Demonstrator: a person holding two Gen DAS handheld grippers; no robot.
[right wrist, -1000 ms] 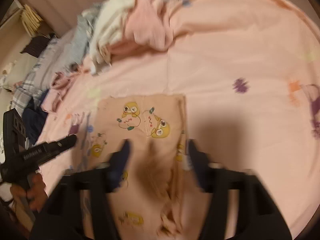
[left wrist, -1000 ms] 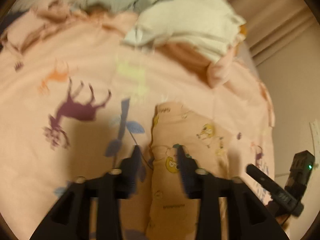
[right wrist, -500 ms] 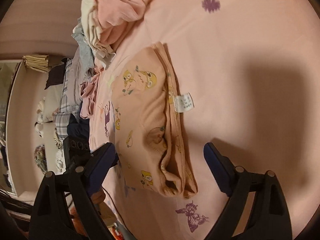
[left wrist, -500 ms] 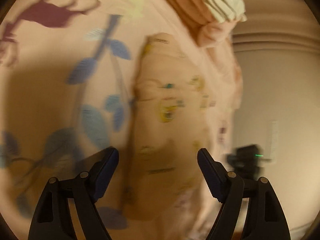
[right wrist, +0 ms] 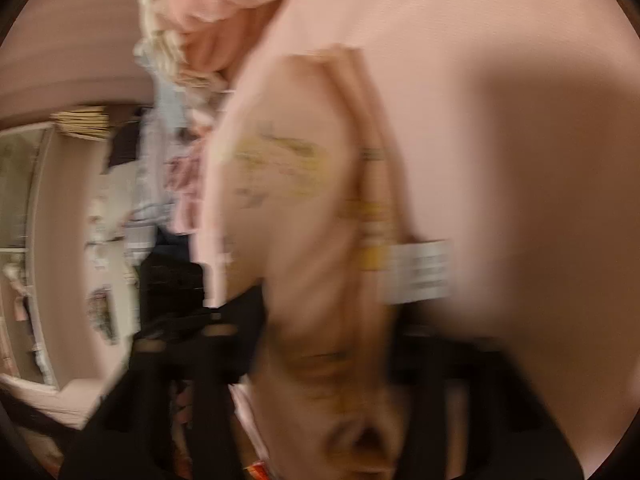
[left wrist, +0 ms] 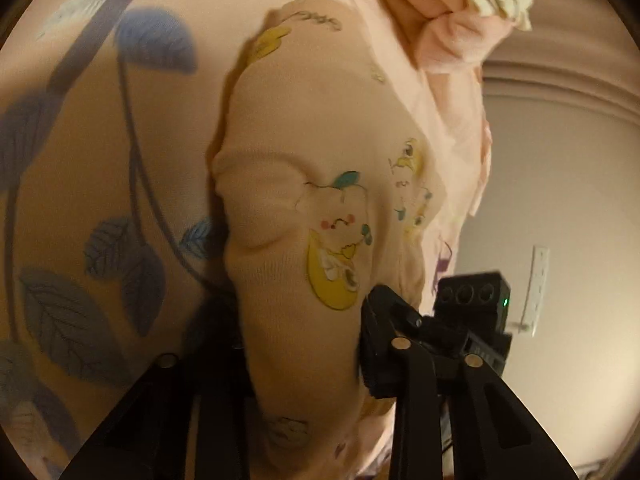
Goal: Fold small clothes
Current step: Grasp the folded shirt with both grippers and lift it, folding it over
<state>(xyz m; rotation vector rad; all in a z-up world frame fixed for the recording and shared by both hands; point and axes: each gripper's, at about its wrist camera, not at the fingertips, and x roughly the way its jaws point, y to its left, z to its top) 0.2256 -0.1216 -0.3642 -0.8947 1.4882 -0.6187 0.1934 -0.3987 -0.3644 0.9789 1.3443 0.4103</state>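
— Where's the garment?
— Folded on the pink sheet, beside the clothes pile.
— Left gripper?
— Jaws closing, pinching its near end.
— Right gripper?
— Closing too, cloth bunched between the jaws; the view is blurred, by the white tag.
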